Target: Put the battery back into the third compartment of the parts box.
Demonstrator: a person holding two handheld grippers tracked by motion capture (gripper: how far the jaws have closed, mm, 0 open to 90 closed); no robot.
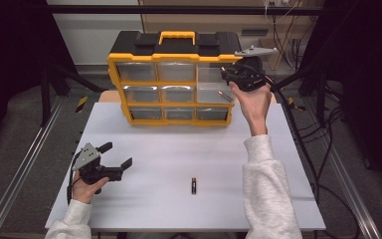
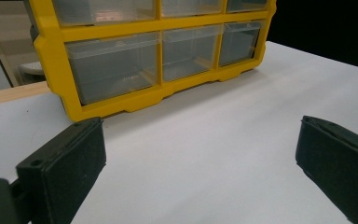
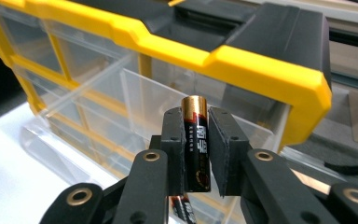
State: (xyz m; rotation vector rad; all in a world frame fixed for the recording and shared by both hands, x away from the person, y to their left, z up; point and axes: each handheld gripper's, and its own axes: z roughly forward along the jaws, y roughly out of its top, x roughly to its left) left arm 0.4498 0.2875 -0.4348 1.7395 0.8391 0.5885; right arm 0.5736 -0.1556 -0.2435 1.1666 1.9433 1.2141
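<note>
- Right gripper (image 3: 196, 140): fingers (image 3: 173, 149) closed on a battery (image 3: 196, 144), pinching it on both sides. Battery stands upright between them, gold end up.
- In the high view the right gripper (image 1: 236, 74) is held up at the right end of the yellow organizer (image 1: 171, 84), level with its top and middle rows of clear drawers.
- Right gripper view: an open clear drawer (image 3: 135, 102) sits just behind and below the held battery; another battery lies beneath the fingers, partly hidden.
- Left gripper (image 1: 114, 159): fingers wide apart, holding nothing, low over the white counter (image 1: 179, 149) near its front left.
- A second battery (image 1: 193, 185) lies loose on the counter, front centre, well apart from both grippers.
</note>
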